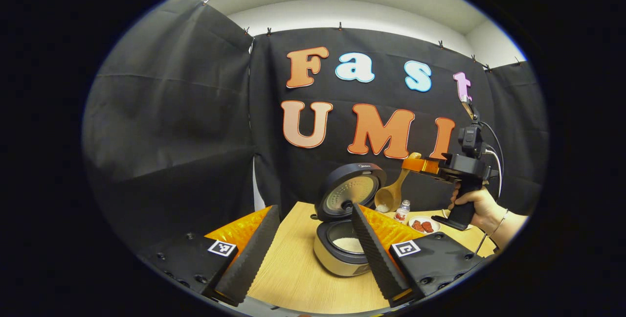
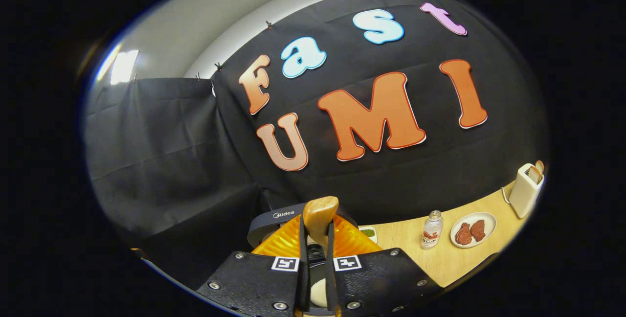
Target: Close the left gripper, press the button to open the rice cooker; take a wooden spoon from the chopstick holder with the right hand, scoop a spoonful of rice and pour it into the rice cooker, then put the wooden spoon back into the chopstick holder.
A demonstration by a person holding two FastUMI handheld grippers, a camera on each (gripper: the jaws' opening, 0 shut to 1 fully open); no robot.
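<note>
Right gripper (image 2: 318, 238) is clamped on the light wooden spoon (image 1: 393, 192) by its handle, bowl tilted over the open beige-and-black rice cooker (image 1: 342, 248) holding white rice on the pale wooden table (image 1: 298, 268); left gripper (image 1: 315, 243) hangs before the cooker, fingers spread apart

This is a pretend kitchen set up inside a booth. Black cloth walls (image 1: 171, 111) hang around a wooden counter (image 1: 293, 268). Near the open rice cooker (image 1: 342, 238) sit a toaster (image 2: 525, 190), a small bottle (image 2: 430, 231) and a plate of meat (image 2: 472, 229).
</note>
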